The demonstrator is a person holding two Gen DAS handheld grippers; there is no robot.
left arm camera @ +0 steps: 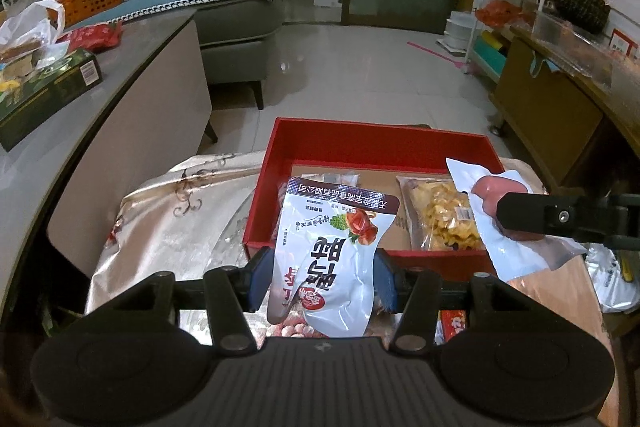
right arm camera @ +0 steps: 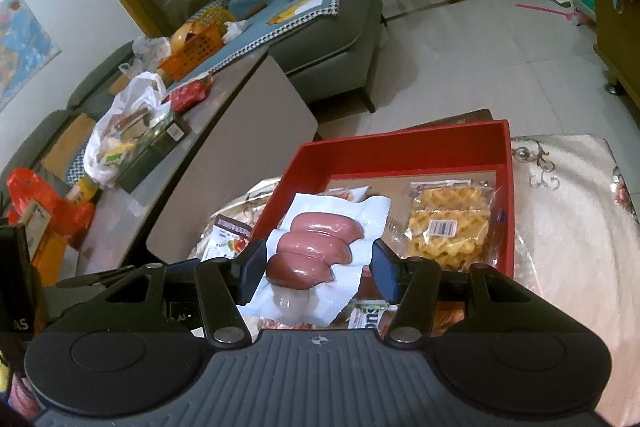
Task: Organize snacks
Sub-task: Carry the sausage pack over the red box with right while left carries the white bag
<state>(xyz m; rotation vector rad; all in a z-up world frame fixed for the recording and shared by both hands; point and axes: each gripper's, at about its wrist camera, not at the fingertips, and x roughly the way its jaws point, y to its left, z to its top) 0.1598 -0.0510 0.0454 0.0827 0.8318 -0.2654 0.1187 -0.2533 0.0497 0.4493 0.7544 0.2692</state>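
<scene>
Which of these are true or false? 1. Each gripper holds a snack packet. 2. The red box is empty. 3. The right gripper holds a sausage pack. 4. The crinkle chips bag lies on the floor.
1. True: the left gripper grips a white pouch and the right gripper grips another packet.
2. False: the red box already holds the crinkle chips bag and another packet.
3. True: it holds the sausage pack.
4. False: it lies inside the red box.
</scene>
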